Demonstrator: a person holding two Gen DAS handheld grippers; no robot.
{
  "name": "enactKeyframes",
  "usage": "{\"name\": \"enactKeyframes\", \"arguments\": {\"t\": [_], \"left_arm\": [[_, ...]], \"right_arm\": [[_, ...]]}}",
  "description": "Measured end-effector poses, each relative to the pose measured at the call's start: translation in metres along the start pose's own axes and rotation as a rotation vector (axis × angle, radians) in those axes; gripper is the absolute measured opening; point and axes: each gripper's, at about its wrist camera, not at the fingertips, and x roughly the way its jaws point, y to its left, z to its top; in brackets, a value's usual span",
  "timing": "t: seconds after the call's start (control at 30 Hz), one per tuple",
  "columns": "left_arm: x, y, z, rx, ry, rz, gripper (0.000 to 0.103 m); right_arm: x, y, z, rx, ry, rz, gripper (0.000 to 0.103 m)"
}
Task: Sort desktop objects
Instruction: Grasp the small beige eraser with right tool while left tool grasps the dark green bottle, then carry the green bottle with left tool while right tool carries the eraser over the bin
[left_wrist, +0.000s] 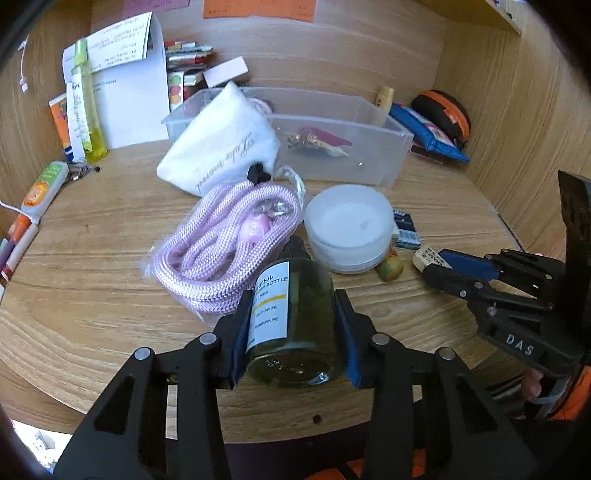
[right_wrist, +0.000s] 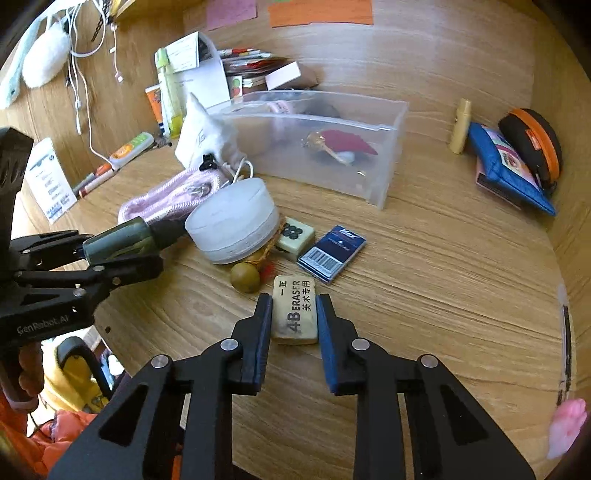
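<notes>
In the left wrist view a dark green pump bottle (left_wrist: 295, 314) with a white label lies on the wooden desk (left_wrist: 92, 295), base toward the camera. My left gripper (left_wrist: 293, 308) is shut on it, blue pads against both sides. The right wrist view shows a cream "4B" eraser (right_wrist: 294, 314) flat on the desk, and my right gripper (right_wrist: 294, 301) is shut on its long sides. From that view the left gripper (right_wrist: 122, 254) sits at the far left with the bottle (right_wrist: 122, 240). The right gripper (left_wrist: 439, 264) shows at the right of the left wrist view.
A clear plastic bin (right_wrist: 384, 177) stands behind, holding a red item. Pink rope (left_wrist: 221, 251), a white pouch (left_wrist: 221, 147) and a round white container (right_wrist: 232, 225) crowd the middle. A mahjong tile (right_wrist: 295, 236), a blue card box (right_wrist: 332, 251) and a brown ball (right_wrist: 245, 277) lie beyond the eraser.
</notes>
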Motion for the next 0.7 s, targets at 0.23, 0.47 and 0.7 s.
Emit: {"name": "enactKeyframes", "arguments": {"t": [0.23,0.47,0.7], "left_arm": [[-0.017,-0.006,0.011,0.016,-0.065,-0.026,0.041],[-0.031,-0.001,0.029,0.018,-0.125,-0.031,0.041],[-0.035,0.012,0.050,0.018,-0.145,-0.018,0.041]], "right_arm": [[-0.020,-0.006,0.010,0.011,-0.046,-0.011,0.022],[-0.038,-0.012,0.030,0.020,-0.109,-0.021,0.022],[-0.046,-0.017,0.058,0.015,-0.161,-0.029,0.022]]}}
